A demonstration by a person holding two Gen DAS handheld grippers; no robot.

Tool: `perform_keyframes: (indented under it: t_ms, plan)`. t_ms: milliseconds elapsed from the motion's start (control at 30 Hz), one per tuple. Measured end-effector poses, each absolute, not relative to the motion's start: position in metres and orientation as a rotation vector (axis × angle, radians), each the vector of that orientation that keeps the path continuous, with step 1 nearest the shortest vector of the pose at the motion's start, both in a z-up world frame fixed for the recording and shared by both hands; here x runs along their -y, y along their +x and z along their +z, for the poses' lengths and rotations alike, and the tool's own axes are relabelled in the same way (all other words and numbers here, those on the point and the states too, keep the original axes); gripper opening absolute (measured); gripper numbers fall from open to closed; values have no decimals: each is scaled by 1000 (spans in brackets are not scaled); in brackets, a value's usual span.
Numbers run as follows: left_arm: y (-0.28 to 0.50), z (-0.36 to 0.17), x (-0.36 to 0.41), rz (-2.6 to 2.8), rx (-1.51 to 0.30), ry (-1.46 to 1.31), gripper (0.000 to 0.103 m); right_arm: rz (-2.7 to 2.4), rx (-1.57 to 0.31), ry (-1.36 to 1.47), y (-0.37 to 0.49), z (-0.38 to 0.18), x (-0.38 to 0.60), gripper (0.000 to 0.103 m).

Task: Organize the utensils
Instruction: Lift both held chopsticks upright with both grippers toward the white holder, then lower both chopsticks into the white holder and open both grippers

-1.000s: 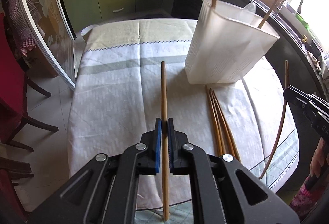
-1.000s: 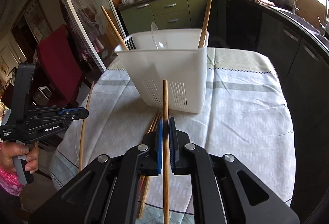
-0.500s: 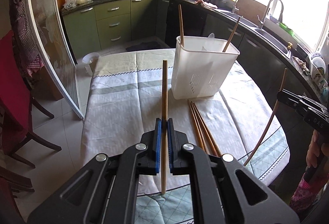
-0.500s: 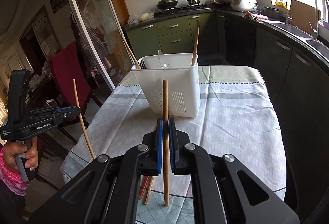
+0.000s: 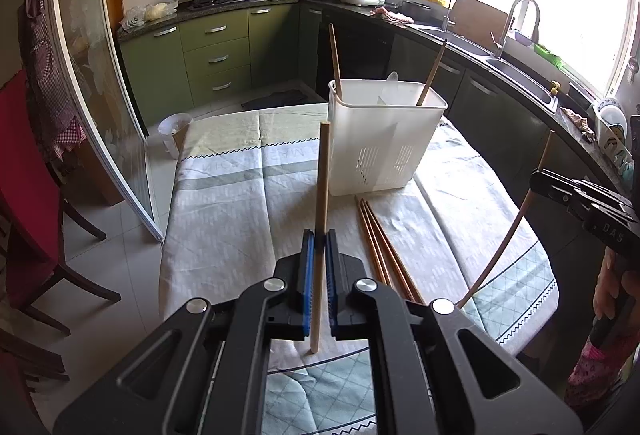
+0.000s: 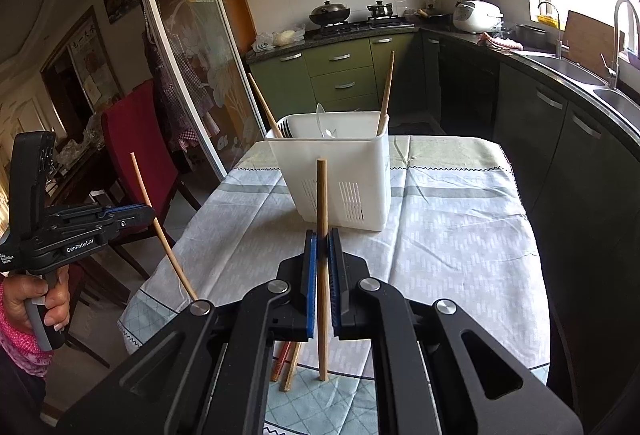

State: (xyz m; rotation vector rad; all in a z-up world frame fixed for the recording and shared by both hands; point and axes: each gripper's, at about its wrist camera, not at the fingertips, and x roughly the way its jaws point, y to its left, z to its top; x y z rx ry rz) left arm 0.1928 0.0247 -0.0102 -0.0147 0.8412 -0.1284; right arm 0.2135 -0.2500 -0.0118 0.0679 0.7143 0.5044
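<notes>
My left gripper is shut on a wooden chopstick, held upright above the table's near edge. My right gripper is shut on another wooden chopstick, also upright. A white perforated utensil basket stands on the tablecloth beyond both; it also shows in the right wrist view. It holds two chopsticks and a clear spoon. Three chopsticks lie on the cloth in front of the basket. The right gripper also shows at the right of the left wrist view, and the left gripper at the left of the right wrist view.
The table has a pale patterned cloth. A red chair and a glass sliding door stand to the left. Green kitchen cabinets, dark counters and a sink run along the back and right.
Both grippers have risen and pulled back from the basket, each still holding its chopstick. The basket now looks smaller and farther away.
</notes>
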Motion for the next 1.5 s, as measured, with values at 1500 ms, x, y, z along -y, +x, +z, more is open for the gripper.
perform_keyframes:
  t_ms: [1500]
  plan:
    - [302, 160, 14, -203, -522, -66, 6, 484, -437, 229, 325, 161, 277, 7]
